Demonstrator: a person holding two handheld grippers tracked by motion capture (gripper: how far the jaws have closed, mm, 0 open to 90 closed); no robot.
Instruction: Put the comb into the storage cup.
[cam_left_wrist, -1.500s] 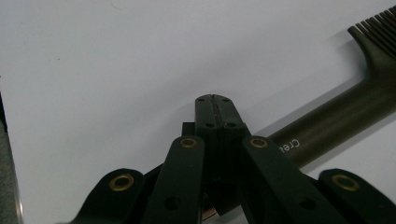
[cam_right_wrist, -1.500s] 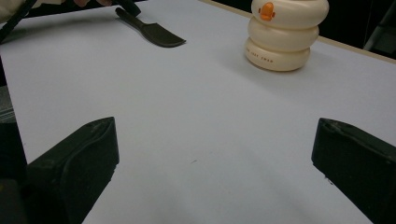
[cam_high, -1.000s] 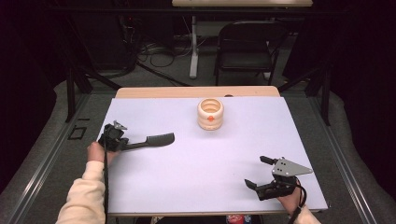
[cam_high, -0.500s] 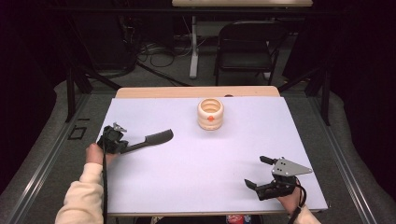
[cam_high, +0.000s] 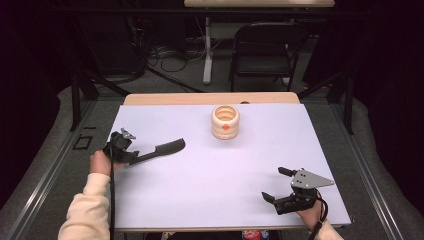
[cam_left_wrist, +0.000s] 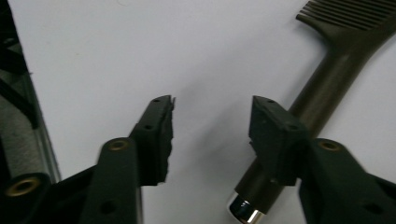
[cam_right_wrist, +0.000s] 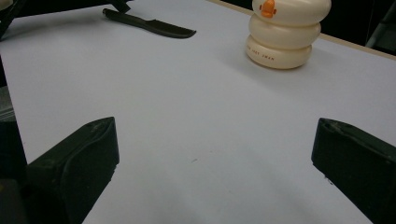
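— Two grippers on the table in the high view, yes?

— Yes. The left gripper (cam_high: 131, 155) sits near the left edge of the white table (cam_high: 210, 190), at the handle end of a dark comb (cam_high: 162, 150) that lies flat, its toothed end pointing toward the middle. The right gripper (cam_high: 280, 185) rests near the front right corner, jaws spread wide with nothing between them. A cream ringed container (cam_high: 225, 121) with an orange mark stands near the far edge, well apart from both.

— And the left gripper view?

— Its jaws have just been opening; they stand parted with bare table between them. The comb (cam_left_wrist: 327, 88) lies along the right-hand jaw, its handle passing beneath that jaw rather than in the gap — the pads do not press on it. The metal-tipped handle end shows at the bottom, the teeth at the top right.

— The right gripper view?

— The right gripper (cam_right_wrist: 212, 154) has its jaws released, far apart, over bare table. Beyond them the comb (cam_right_wrist: 149, 24) lies at the upper left, and the container (cam_right_wrist: 282, 35) stands at the upper right.
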